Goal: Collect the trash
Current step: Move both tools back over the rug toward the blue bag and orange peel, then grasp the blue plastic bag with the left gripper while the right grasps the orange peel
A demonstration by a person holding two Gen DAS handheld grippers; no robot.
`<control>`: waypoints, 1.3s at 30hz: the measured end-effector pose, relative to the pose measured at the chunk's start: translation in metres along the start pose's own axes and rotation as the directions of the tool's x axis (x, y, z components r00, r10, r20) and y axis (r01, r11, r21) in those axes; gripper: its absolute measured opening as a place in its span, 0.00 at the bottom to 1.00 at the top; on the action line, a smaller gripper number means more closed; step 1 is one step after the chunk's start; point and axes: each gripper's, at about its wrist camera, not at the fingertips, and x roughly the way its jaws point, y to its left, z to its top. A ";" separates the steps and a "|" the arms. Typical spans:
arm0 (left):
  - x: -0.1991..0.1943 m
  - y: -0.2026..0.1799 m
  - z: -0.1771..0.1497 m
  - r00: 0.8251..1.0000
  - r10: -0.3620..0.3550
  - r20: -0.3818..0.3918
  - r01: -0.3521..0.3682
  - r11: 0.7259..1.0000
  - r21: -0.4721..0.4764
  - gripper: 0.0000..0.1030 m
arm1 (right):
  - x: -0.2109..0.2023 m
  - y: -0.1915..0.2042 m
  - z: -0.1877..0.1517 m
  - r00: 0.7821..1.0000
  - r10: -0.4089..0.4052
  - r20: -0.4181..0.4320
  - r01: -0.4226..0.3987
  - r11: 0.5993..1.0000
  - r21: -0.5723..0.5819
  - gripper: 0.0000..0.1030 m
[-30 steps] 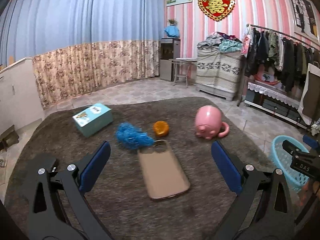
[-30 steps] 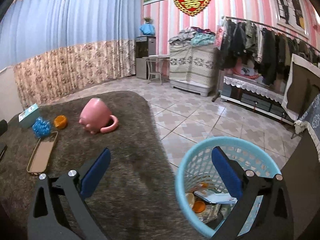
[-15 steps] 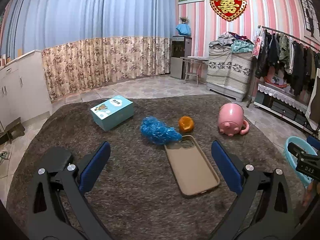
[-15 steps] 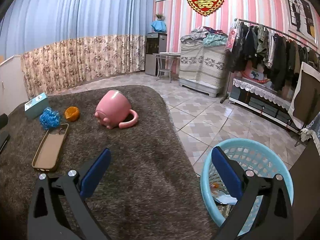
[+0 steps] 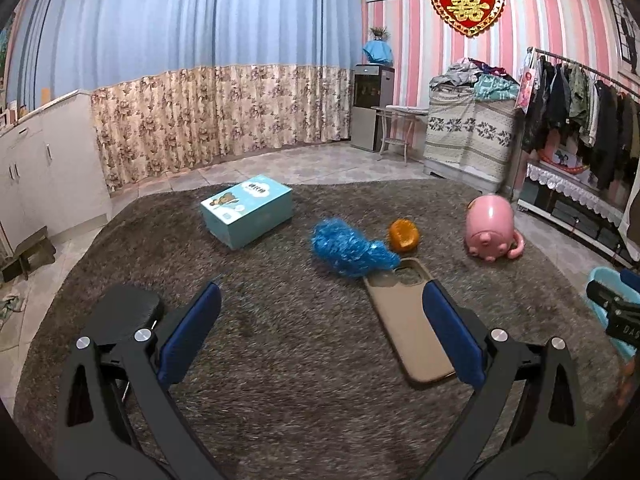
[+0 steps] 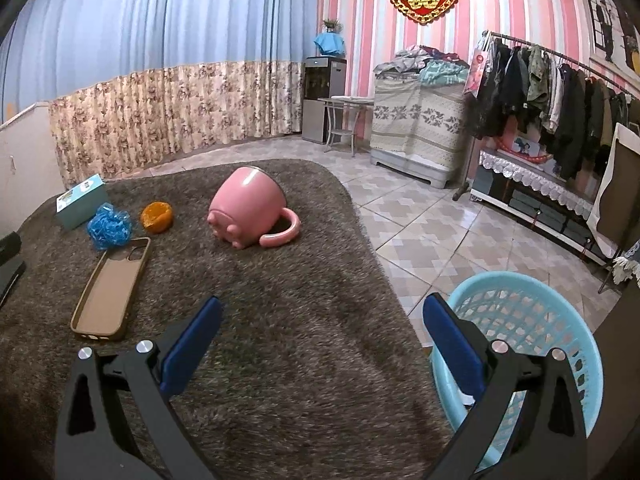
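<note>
left hand-held gripper [image 5: 320, 336]: fingers spread wide, nothing between, poised over brown rug [image 5: 280, 400]. tan phone case [image 5: 404, 320] flat on rug, partly behind its right fingertip. crumpled blue wrapper [image 5: 350, 248] ahead, touching case's top end; orange peel [image 5: 403, 235] just beside wrapper; teal box [image 5: 247, 210] further left; pink mug [image 5: 490, 232] on its side, well right.
right hand-held gripper [image 6: 320, 336]: fingers spread, empty, over rug edge. light blue basket [image 6: 560, 292] on tiled floor behind its right finger. wrapper [image 6: 109, 226], peel [image 6: 157, 217] far left ahead.
</note>
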 end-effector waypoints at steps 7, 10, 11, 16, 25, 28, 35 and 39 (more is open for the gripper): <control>0.015 0.006 -0.006 1.000 0.008 -0.027 -0.007 1.000 0.016 0.95 | 0.018 0.009 -0.003 0.998 0.050 -0.034 -0.051 0.999 -0.007 0.96; 0.024 0.007 -0.003 0.999 -0.004 -0.038 0.005 1.000 0.012 0.95 | 0.028 0.016 0.000 0.996 0.076 -0.050 -0.077 0.997 -0.019 0.96; 0.028 0.008 0.000 0.999 -0.005 -0.038 0.006 1.000 0.008 0.95 | 0.032 0.020 0.002 0.995 0.085 -0.056 -0.087 0.996 -0.025 0.96; 0.058 -0.001 0.018 0.999 -0.022 -0.049 0.024 0.999 0.028 0.95 | 0.045 0.045 0.017 0.989 0.133 -0.058 -0.139 0.985 -0.104 0.96; 0.151 -0.010 0.034 0.981 -0.059 -0.183 0.066 0.997 0.035 0.87 | 0.068 0.073 0.056 0.981 0.187 -0.044 -0.191 0.976 -0.107 0.96; 0.164 -0.007 0.032 0.967 -0.124 -0.224 0.128 0.992 0.001 0.67 | 0.078 0.082 0.060 0.975 0.212 -0.060 -0.218 0.970 -0.106 0.95; 0.161 0.016 0.029 0.960 -0.197 -0.201 0.179 0.978 -0.103 0.35 | 0.095 0.114 0.056 0.951 0.287 -0.119 -0.300 0.946 -0.120 0.76; 0.135 0.044 0.034 0.995 -0.016 -0.099 0.006 0.995 -0.101 0.34 | 0.102 0.144 0.057 0.945 0.305 -0.121 -0.323 0.932 -0.166 0.75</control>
